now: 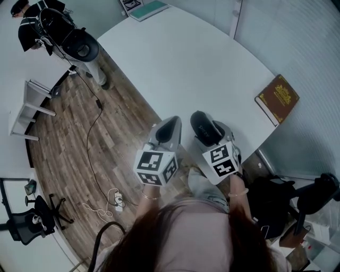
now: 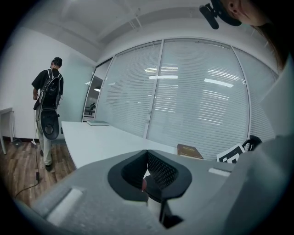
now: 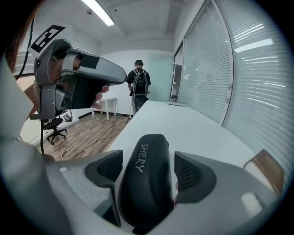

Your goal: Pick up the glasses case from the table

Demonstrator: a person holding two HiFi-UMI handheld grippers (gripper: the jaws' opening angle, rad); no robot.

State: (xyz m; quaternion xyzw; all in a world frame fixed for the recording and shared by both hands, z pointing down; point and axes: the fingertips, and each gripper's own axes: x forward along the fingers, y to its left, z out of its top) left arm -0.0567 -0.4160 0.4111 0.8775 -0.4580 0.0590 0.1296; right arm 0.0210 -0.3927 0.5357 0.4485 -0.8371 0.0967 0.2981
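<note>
The right tongs (image 3: 148, 157) stand wide, and a black glasses case (image 3: 144, 183) with pale lettering on its lid lies lengthwise between the two pads. A thin gap shows along the right pad, so the pads do not press on it. In the head view the case (image 1: 204, 127) sits at the near edge of the white table (image 1: 175, 58), framed by the right tongs (image 1: 208, 133), whose marker cube (image 1: 222, 161) faces the camera.

The left tongs (image 2: 147, 153) are drawn together tip to tip with nothing between them. They hang just beside the right ones, over the table's edge (image 1: 169, 130), and carry their own marker cube (image 1: 155, 166).

Farther along the table, near the right edge, lies a brown book (image 1: 277, 99) with gold print on its cover. A teal notebook (image 1: 149, 9) rests at the far end.

Past that end a person with a backpack (image 2: 49, 98) stands on the wooden floor (image 1: 69, 138). A cable (image 1: 93, 138) trails across the boards to a power strip (image 1: 118, 201). A black office chair (image 1: 32, 220) stands well apart at the left. Closed blinds (image 2: 197, 101) line the glass wall behind the table.
</note>
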